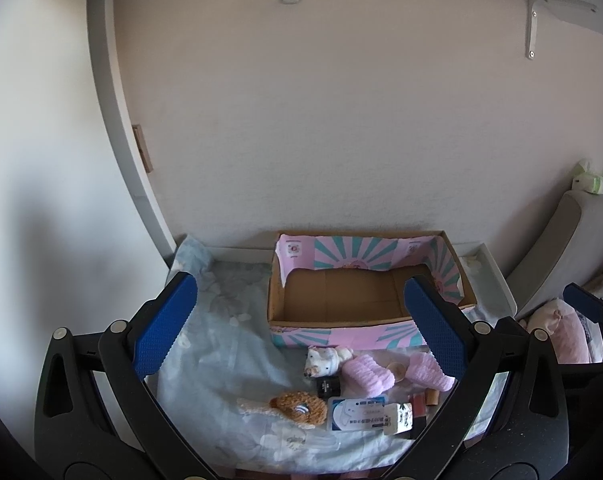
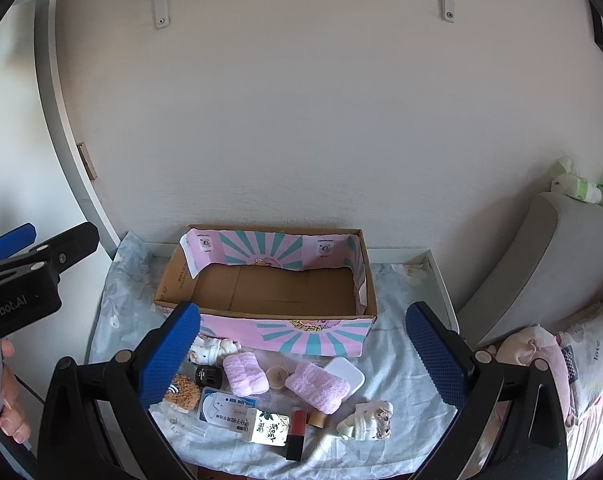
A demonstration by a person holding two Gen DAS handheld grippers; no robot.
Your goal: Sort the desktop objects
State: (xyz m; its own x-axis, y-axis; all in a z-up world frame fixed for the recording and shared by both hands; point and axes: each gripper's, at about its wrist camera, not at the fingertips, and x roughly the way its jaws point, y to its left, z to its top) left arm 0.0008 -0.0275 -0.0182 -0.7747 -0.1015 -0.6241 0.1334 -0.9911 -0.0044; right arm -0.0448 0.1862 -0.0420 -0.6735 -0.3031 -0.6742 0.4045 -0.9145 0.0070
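Both grippers hover above the desk (image 2: 401, 364), which is covered by a pale blue cloth, and both sets of jaws are spread wide with nothing between the pads. The left gripper (image 1: 301, 328) frames the near wall of the box (image 1: 341, 332); the right gripper (image 2: 301, 356) frames the clutter in front of it. The box (image 2: 285, 332), open-topped, pink and teal outside, bare cardboard inside, stands at 12 o'clock against the wall. At 6 o'clock from the box lie two pink socks (image 2: 317, 386), a white case (image 2: 347, 374), a small round tan lid (image 2: 276, 376), a black cap (image 2: 207, 376), a blue-white card (image 2: 225, 404), a white carton (image 2: 267, 430), a red lipstick (image 2: 297, 424) and a cream rolled sock (image 2: 367, 420). In the right wrist view the left pad covers part of a brown knitted item (image 2: 183, 392) and part of a white printed sock (image 2: 209, 350). In the left wrist view the right pad hides the white case and cuts off one pink sock (image 1: 429, 372). Print on the card and carton is too small to read. A hand (image 2: 11, 412) is cut off at 8 o'clock in the right wrist view.
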